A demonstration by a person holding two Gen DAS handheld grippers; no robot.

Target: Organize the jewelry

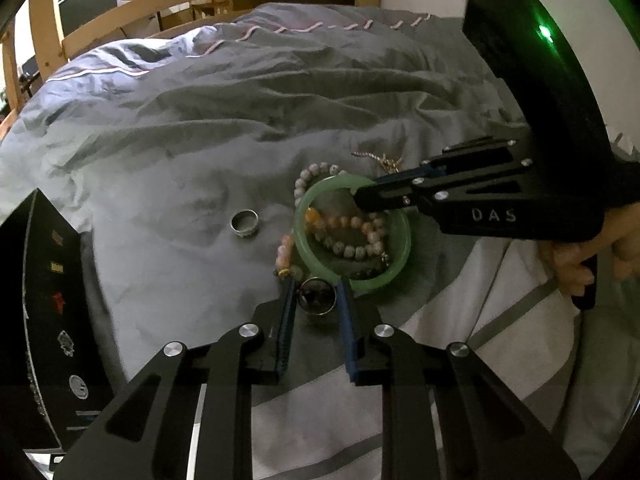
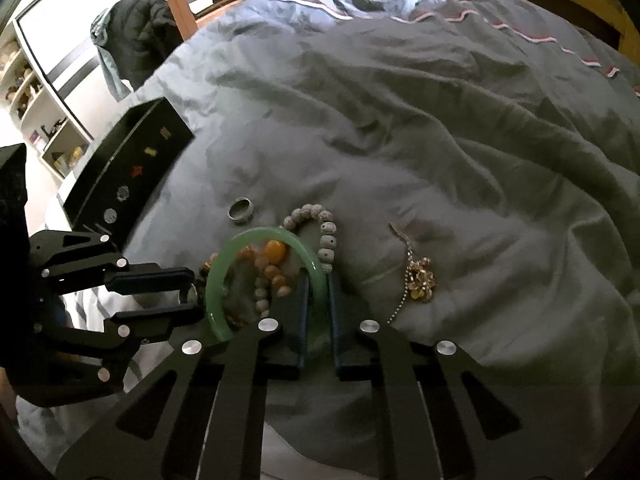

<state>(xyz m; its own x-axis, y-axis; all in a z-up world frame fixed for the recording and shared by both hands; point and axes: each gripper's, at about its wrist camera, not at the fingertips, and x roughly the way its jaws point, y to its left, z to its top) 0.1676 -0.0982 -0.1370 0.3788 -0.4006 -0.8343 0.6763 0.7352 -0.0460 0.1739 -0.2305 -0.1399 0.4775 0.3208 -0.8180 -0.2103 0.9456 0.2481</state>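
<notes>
My right gripper (image 2: 318, 280) pinches the translucent green jade bangle (image 1: 352, 236) on the bed's grey duvet (image 1: 200, 120), left gripper (image 1: 316, 292) half-open around a dark metal ring (image 1: 317, 295); lifting could snag the beaded bracelets (image 1: 352, 236) inside.

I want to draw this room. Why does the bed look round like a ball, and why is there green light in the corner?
Left wrist view: the fisheye lens bends the grey duvet and wooden bed frame; a green lamp on the right gripper casts green glare on the rim. Right wrist view: same bulge, dim light, bright window glare top left, green bangle fairly sharp.
</notes>
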